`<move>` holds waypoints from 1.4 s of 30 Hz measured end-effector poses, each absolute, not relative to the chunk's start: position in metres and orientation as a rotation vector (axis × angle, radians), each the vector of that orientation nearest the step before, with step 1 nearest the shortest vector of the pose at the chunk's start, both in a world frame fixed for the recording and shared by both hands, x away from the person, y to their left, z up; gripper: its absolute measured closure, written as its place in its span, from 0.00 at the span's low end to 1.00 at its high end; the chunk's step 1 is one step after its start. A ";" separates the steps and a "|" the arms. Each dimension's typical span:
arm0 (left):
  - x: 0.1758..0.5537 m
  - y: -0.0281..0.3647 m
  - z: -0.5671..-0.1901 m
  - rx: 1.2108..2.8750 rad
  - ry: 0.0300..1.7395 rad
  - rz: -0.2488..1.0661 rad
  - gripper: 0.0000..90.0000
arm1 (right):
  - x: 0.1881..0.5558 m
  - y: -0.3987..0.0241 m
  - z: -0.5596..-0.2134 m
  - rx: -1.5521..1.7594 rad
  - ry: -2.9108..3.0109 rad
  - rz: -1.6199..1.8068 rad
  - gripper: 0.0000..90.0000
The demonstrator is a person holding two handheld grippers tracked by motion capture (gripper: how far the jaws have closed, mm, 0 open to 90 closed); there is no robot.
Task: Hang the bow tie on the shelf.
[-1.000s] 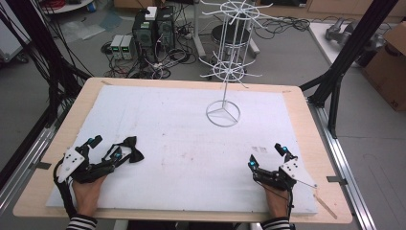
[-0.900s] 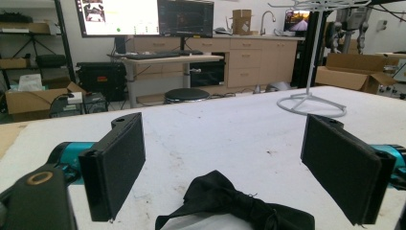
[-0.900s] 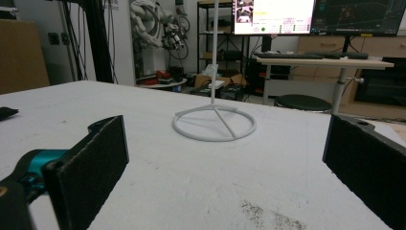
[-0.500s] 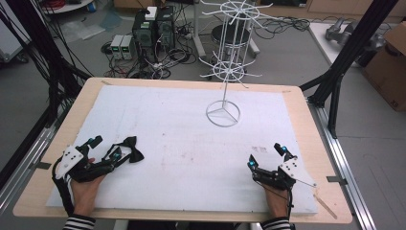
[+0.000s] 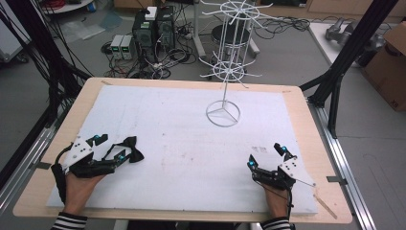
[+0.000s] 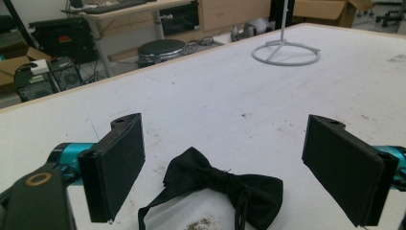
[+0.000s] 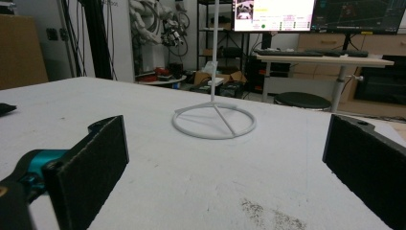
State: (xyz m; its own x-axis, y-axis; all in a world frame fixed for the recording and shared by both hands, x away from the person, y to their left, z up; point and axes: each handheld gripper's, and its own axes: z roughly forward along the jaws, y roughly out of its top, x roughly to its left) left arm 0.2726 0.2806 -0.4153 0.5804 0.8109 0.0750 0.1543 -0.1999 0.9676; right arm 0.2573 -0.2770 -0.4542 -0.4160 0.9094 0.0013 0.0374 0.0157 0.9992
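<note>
Two handheld grippers rest low on the white table [image 5: 182,143], one at each near corner. At the left, the left gripper [image 5: 111,149] lies with its jaws spread wide, and a black bow tie [image 5: 128,148] sits on the surface between and just ahead of them; in the left gripper view the bow tie [image 6: 220,189] lies flat in the gap, touching neither pad. Farther back, right of centre, a white wire display stand [image 5: 223,114] stands upright on its ring base, well apart from both grippers. At the right, the right gripper [image 5: 266,156] has its jaws spread wide too, with bare table between them, pointing toward the stand's base [image 7: 214,122].
</note>
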 end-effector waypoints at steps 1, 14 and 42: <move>0.274 0.280 -0.408 1.727 0.807 0.713 0.17 | 0.257 -0.277 -0.454 0.998 1.554 1.492 0.01; 0.288 0.275 -0.393 2.018 0.854 0.665 0.20 | 0.257 -0.277 -0.454 1.001 1.554 1.493 0.01; 0.307 0.260 -0.407 2.348 0.891 0.465 0.54 | 0.257 -0.277 -0.454 0.988 1.555 1.487 0.01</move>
State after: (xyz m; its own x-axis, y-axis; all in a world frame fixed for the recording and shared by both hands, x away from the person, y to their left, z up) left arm 0.3074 0.2598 -0.4072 0.7164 0.6885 0.1130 0.4866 -0.6091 0.6263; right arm 0.2571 -0.2768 -0.4542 -0.4162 0.9092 -0.0093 0.0310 0.0244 0.9992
